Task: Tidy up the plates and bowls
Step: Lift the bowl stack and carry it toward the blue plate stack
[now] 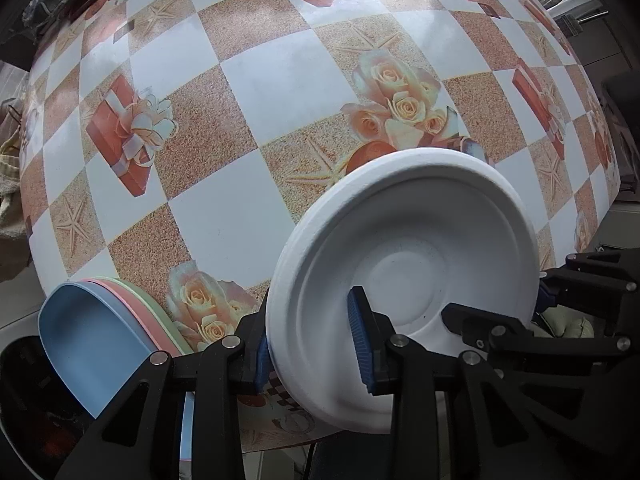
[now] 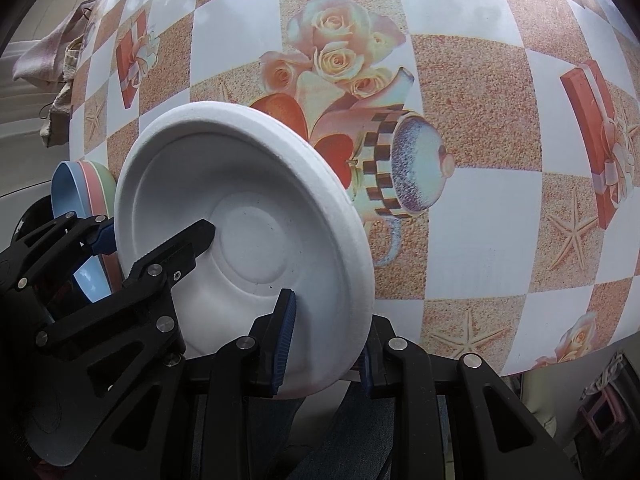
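Observation:
A white paper bowl (image 1: 404, 240) is held tilted above the near edge of the table, its inside facing me. My left gripper (image 1: 314, 352) is shut on its left rim, one blue pad inside and one outside. My right gripper (image 2: 324, 344) is shut on the bowl's (image 2: 248, 216) right rim in the same way. Each gripper shows in the other's view, the right one (image 1: 536, 304) and the left one (image 2: 120, 236). A stack of blue, pink and green plates (image 1: 92, 332) stands on edge to the left, also in the right wrist view (image 2: 86, 184).
The table (image 1: 256, 80) has a checked cloth printed with roses, gift boxes and starfish. Its near edge runs just below the bowl. Cloth bundles (image 2: 52, 56) lie past the table's left edge. A pink frame (image 2: 600, 412) sits on the floor at lower right.

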Motion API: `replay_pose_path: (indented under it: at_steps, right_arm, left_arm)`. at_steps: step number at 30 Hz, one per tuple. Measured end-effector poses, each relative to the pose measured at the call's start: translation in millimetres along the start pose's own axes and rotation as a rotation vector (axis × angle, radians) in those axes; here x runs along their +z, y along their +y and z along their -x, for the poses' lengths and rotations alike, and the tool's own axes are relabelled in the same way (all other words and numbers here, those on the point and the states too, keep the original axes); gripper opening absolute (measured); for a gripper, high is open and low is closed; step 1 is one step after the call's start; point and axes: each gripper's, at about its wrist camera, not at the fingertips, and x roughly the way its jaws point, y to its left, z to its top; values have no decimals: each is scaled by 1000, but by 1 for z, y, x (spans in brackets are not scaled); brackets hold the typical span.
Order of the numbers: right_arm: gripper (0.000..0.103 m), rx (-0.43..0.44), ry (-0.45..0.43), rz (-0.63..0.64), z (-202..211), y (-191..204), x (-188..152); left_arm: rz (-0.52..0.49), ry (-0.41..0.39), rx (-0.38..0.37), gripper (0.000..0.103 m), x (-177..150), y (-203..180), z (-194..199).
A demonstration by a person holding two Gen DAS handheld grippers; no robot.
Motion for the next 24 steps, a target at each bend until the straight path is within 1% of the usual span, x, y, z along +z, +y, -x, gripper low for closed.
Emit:
replay_pose_path:
  at_steps: [4,7,10,13,20,24]
  right_arm:
    - [29,1,40,-23,-6,-3,-12]
    - [29,3,48,-42,-6,-7,-19]
    - [29,0,24,-58,2,-9,-21]
    - [30,-5,-1,-63,9,-9,-22]
    - [30,-13,-31,-71,21,-8,-27]
    - [30,-12,-62,-92,30,-8,-34]
  left_arm:
    - [-51,31,-14,37,-8,-14,-2]
    - [-83,15,-9,36,-11,-24,4]
    - [-114,-18,11,36,-12,-36,14]
    - [-124,-40,16,36,-11,-43,20]
    - [-144,-70,10,36,-7,-56,33]
    - [-169,-95,7,36,-6,-56,42]
